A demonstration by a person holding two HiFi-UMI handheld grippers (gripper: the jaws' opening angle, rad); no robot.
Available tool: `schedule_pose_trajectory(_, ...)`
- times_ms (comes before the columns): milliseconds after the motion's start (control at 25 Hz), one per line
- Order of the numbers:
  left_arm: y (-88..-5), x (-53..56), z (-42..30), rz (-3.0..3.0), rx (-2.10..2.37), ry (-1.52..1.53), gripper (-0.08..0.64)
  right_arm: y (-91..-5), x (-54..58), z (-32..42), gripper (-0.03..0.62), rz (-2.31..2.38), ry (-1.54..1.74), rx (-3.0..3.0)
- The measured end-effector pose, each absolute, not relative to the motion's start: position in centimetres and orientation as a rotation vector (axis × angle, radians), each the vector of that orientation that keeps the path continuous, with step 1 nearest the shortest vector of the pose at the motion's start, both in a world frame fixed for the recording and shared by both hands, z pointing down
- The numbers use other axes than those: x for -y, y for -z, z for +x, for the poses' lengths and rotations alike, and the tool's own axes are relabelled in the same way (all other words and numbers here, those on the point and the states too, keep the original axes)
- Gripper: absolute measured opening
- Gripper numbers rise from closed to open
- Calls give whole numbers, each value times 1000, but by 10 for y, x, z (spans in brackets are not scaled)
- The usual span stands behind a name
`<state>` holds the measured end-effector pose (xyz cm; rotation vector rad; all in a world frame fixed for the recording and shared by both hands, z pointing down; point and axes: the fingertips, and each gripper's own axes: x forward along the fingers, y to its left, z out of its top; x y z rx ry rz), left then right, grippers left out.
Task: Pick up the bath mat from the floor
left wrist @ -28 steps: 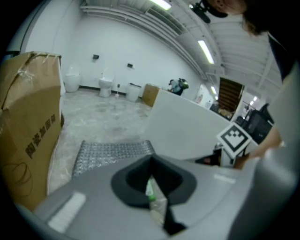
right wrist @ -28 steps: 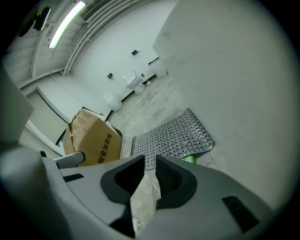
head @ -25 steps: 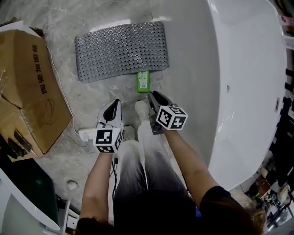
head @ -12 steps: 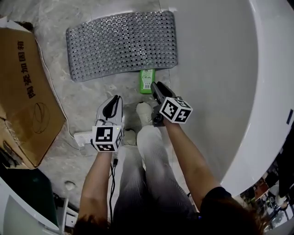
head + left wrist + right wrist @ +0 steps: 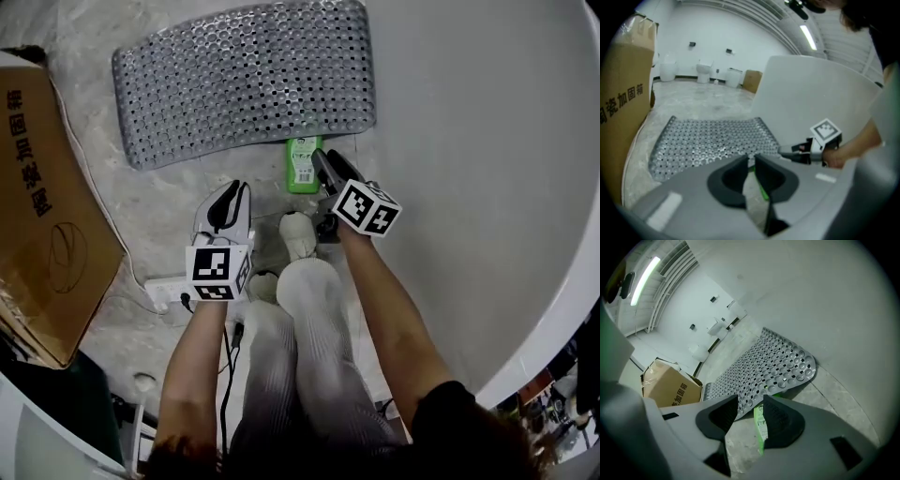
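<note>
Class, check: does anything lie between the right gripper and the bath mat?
Yes. A green bottle lies on the floor ahead of the right gripper, against the bath mat's near edge. The jaws have just been opening, with nothing gripped between them.

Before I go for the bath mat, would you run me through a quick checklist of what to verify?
1. Bath mat lies flat, near edge exposed: ok.
2. Right gripper jaws apart, having just been opening, nothing between them: ok.
3. Left gripper jaws wide enough for the mat's edge: not ok, only narrowly apart.
4. Near edge free of clutter: not ok, green bottle lies against it.
5. Bottle's far end tucked under the mat: cannot tell.
</note>
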<state>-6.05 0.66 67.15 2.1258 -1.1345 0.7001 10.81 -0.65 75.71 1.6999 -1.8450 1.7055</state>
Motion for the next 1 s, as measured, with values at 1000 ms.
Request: schedule_pose_trajectory(1000,-744,19,-49,2157,1139,-732,49,-834,35,123,215,1806,-1995,1856)
